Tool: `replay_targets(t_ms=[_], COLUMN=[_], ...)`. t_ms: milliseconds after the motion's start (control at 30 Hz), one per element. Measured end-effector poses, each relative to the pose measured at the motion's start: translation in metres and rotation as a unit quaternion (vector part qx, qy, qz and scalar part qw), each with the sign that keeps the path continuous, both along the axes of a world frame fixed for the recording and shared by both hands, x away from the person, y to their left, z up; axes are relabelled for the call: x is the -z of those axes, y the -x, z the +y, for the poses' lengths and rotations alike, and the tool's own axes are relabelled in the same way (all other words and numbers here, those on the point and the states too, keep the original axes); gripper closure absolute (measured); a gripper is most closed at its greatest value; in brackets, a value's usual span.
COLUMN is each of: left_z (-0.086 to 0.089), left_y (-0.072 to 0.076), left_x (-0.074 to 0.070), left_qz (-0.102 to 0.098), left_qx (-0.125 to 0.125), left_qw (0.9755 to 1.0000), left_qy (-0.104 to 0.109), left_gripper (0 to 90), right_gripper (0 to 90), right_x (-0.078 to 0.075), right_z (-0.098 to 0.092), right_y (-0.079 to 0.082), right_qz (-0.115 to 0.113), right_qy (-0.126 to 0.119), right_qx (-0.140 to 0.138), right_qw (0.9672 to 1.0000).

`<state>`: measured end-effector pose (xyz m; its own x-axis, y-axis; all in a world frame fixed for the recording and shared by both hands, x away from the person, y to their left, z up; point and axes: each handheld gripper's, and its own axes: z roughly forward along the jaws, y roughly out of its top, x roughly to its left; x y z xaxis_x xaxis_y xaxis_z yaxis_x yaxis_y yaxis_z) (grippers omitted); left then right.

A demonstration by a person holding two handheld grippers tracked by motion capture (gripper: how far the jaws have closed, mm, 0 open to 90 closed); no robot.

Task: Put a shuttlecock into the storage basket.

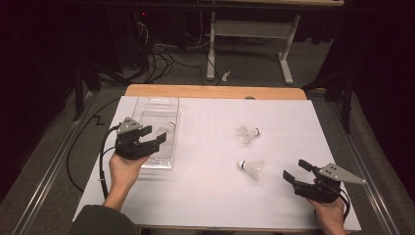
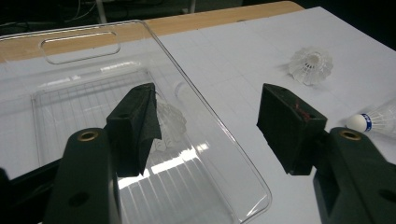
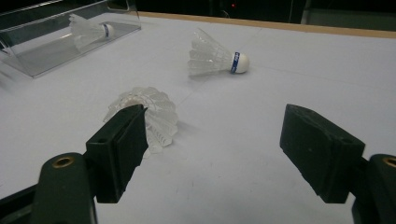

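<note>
My left gripper (image 1: 157, 138) spread, empty, over clear tray (image 1: 155, 104) holding one shuttlecock (image 2: 169, 122); my right gripper (image 1: 294, 171) spread, empty.

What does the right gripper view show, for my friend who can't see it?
Two open black jaws of the right gripper point across a white table at two shuttlecocks: the near shuttlecock and the far shuttlecock. A third shuttlecock lies in a clear tray at upper left.
</note>
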<state>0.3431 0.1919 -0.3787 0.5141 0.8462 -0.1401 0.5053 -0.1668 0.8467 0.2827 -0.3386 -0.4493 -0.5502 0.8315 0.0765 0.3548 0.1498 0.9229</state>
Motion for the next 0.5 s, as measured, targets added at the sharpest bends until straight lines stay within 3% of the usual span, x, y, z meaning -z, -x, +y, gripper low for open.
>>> replay_targets(t_ms=[500], left_z=[0.0023], left_y=[0.0088], left_x=[0.0053], left_qz=[-0.005], left_qx=[0.000], left_qw=[1.0000], left_qy=[0.006], left_gripper=[38.2], right_gripper=[23.6], right_x=[-0.0001], right_z=[-0.0001], right_y=[0.0001], right_qz=[0.001], right_qy=[-0.001], right_qx=[0.000], right_qw=[1.0000])
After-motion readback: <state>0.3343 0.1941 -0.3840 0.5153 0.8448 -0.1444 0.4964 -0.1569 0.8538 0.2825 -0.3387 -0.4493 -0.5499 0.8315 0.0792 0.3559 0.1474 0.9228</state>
